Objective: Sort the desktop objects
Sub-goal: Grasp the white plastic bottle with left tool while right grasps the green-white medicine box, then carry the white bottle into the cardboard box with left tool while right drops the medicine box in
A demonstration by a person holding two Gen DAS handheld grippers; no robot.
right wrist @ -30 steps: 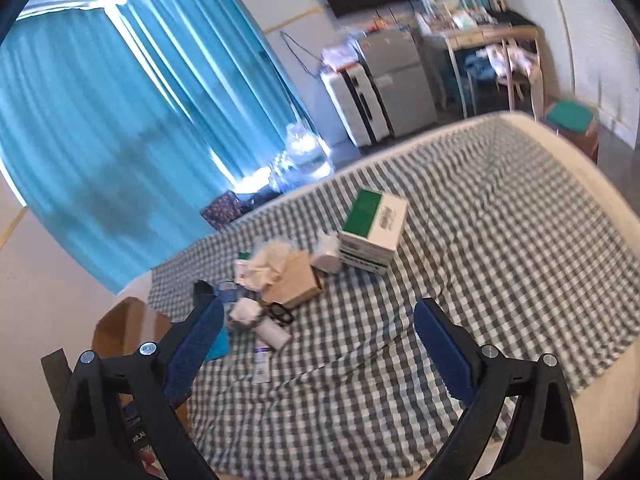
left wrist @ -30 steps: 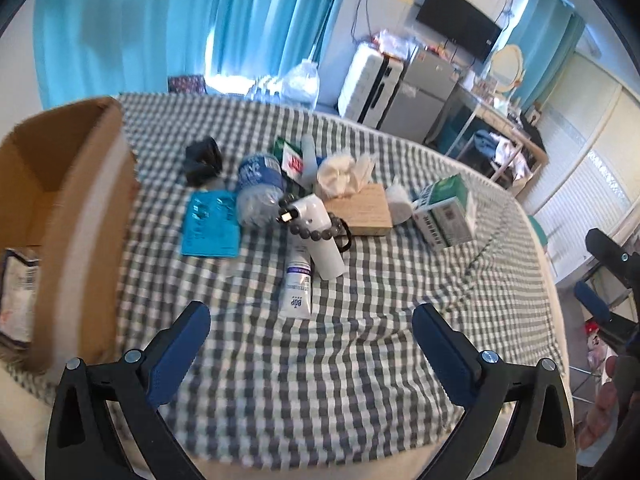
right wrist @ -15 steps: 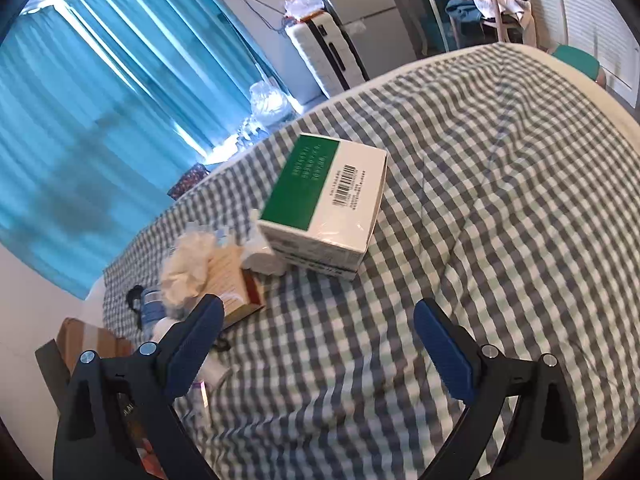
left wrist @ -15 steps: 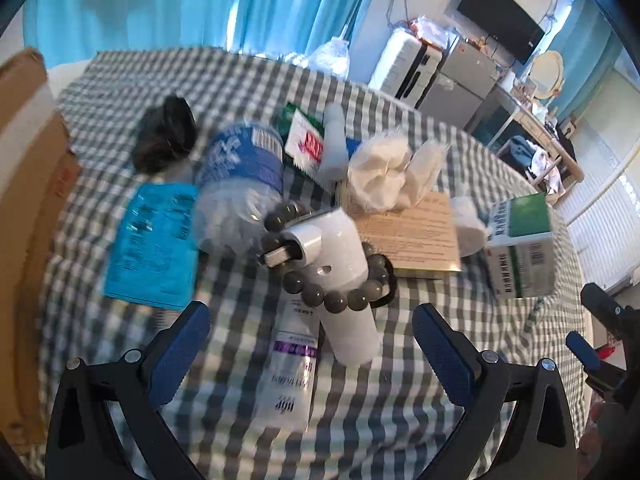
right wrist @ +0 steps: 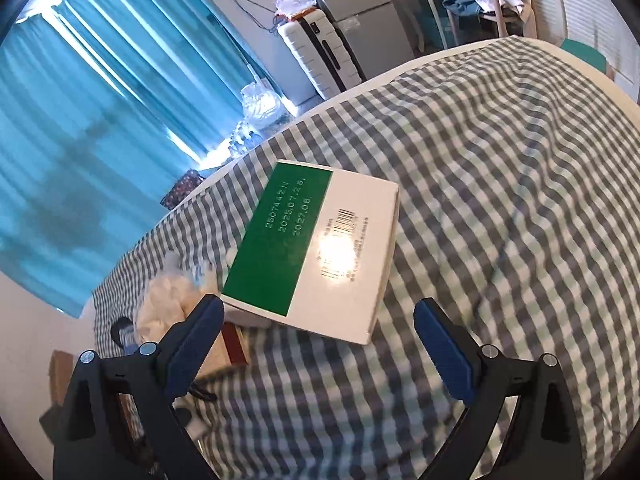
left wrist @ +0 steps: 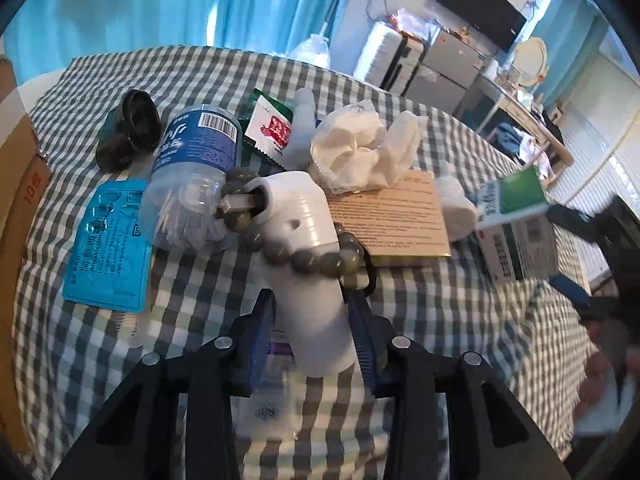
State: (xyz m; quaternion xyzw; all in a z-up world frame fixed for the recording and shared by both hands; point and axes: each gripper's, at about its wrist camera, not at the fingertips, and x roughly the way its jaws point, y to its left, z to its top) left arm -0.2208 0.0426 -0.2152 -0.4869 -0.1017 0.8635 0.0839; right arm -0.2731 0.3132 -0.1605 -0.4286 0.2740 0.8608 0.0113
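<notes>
Left side first: left gripper (left wrist: 310, 322) down among the clutter on the checked table (left wrist: 460, 320), jaws having just been closing and now pressed against both flanks of the white cylindrical device (left wrist: 308, 264). Clamped, by the look of the pads against its sides. Long axis of the device running away from the jaws toward the pile, near end between the pads, far end with its metal stub against the clear water bottle (left wrist: 188, 184). Bead bracelet (left wrist: 304, 256) looped round the device's middle, just beyond the pads, so likely to ride along on any lift. Squeezed tube (left wrist: 272, 396) lying under the near end, blue sachet (left wrist: 108, 244) off to the left, cardboard box (left wrist: 20, 200) at the far left edge, the probable drop spot.

Further right: right gripper (right wrist: 320, 344) with jaws wide apart and empty, hovering over the green-and-white carton (right wrist: 316, 248). Carton straight ahead of the jaws, near edge between them, long axis pointing away and slightly leftward. Span of the jaws seemingly a little wider than the carton's near edge, so a descent and squeeze across the short side appears workable.
</notes>
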